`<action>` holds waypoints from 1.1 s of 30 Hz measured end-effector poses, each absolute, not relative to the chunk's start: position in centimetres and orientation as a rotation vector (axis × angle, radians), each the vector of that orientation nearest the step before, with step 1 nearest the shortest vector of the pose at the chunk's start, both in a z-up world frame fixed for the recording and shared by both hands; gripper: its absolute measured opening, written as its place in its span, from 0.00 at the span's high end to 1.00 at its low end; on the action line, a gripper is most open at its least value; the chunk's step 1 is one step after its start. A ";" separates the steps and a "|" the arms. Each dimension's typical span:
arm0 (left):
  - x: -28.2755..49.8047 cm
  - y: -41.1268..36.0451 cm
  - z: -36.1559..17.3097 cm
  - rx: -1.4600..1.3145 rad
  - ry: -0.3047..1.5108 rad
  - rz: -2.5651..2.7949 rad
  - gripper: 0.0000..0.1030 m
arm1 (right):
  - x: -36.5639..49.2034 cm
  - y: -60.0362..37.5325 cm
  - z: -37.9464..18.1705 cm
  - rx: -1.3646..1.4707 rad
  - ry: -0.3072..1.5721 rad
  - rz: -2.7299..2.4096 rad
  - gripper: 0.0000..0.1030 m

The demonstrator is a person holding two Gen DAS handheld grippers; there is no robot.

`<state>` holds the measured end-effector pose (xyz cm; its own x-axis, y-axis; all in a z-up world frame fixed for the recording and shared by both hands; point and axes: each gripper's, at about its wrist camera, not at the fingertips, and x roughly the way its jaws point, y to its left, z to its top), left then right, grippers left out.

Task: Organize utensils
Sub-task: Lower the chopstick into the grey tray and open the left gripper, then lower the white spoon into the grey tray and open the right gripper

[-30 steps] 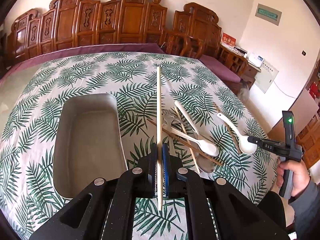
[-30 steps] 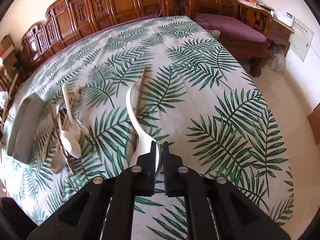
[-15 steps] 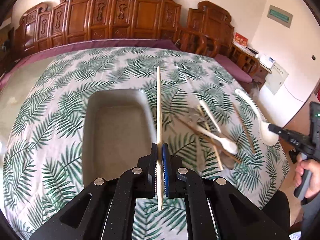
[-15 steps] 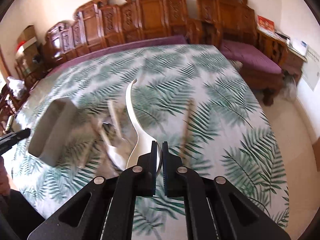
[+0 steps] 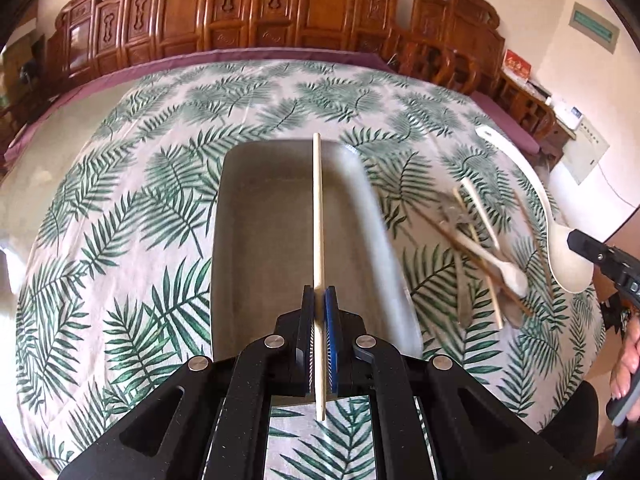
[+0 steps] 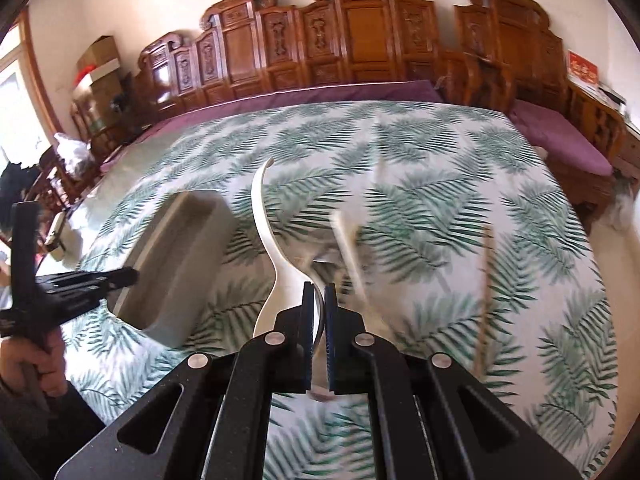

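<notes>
No writing was legible. The left gripper (image 5: 319, 300) fingers clamped a chopstick (image 5: 317, 216) above the grey tray (image 5: 256, 264) at centre frame; the right gripper (image 6: 319, 300) fingers pinched a white spoon (image 6: 268, 236); the counter (image 5: 120, 200) lay bare leftward.

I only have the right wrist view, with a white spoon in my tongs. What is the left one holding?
Observer: The left tongs are shut on a single pale chopstick, gripped near its lower end.
Operator: Where is it relative to the grey tray?
Observer: In the left wrist view it lines up over the tray's inside, running along its length. I cannot tell how high above it.
Operator: Is there room in there for my white spoon?
Observer: What shows of the tray's inside is bare, with no utensil in it yet.
</notes>
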<state>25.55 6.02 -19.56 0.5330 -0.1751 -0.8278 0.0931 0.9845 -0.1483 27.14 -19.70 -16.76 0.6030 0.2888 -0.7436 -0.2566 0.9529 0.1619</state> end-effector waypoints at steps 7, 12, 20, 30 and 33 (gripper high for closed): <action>27.1 6.6 -20.8 -0.119 1.029 -0.154 0.96 | 27.8 -14.7 -16.9 0.016 0.874 0.391 0.94; 27.9 6.8 -21.4 -0.121 1.046 -0.138 0.96 | 28.2 -12.6 -17.2 0.004 0.883 0.410 0.94; 27.3 8.1 -19.4 -0.120 0.992 -0.119 0.81 | 28.9 -9.6 -17.9 0.003 0.902 0.435 0.94; 26.6 11.6 -16.5 -0.120 0.910 -0.058 0.66 | 29.5 -4.8 -19.2 -0.060 0.918 0.459 0.94; 26.6 12.5 -16.3 -0.124 0.901 -0.036 0.53 | 29.6 -3.5 -19.8 -0.094 0.921 0.456 0.94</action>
